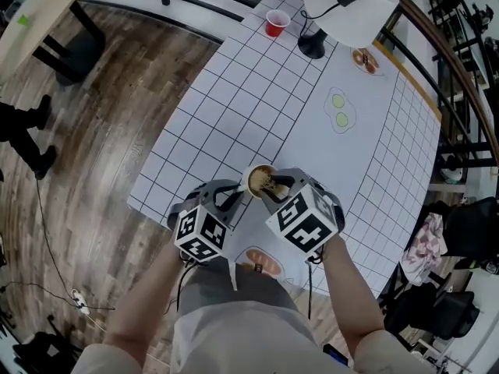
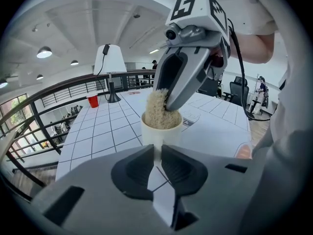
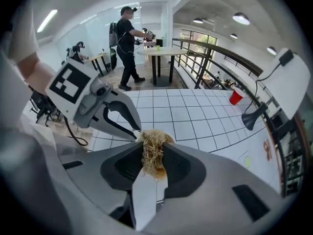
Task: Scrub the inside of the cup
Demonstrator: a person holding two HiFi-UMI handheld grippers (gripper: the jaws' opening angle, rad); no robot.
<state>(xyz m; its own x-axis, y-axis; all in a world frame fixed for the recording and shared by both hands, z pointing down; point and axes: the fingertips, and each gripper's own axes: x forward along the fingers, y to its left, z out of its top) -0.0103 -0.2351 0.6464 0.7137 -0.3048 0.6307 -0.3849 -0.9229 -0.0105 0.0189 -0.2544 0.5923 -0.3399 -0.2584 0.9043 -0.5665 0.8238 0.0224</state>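
- Jaws of the right gripper (image 3: 154, 153) are clamped on a tuft of tan, fibrous scrubber (image 3: 153, 148). The wad sticks out past their tips.
- Jaws of the left gripper (image 2: 156, 155) are almost together, pinching a thin white part on the near side of the cup (image 2: 161, 131). Whether that part is a handle or the wall I cannot tell.
- In the left gripper view the scrubber (image 2: 157, 109) fills the cup's mouth and rises from it as a short column into the right gripper (image 2: 168, 104), which slants down from above on the person's right.
- The cup stands upright with its mouth up and its long axis vertical. The scrubber runs nearly along that axis, leaning a little toward the right gripper.
- The next stroke probably depends on this: the inside lies straight below the right jaws, so the wad should travel down and round the wall while the left gripper holds the cup firm.
- From the head view the cup (image 1: 260, 180) sits between both grippers, near the close edge of the gridded table (image 1: 257, 92). Its base is hidden, so I cannot tell whether it rests on the table.
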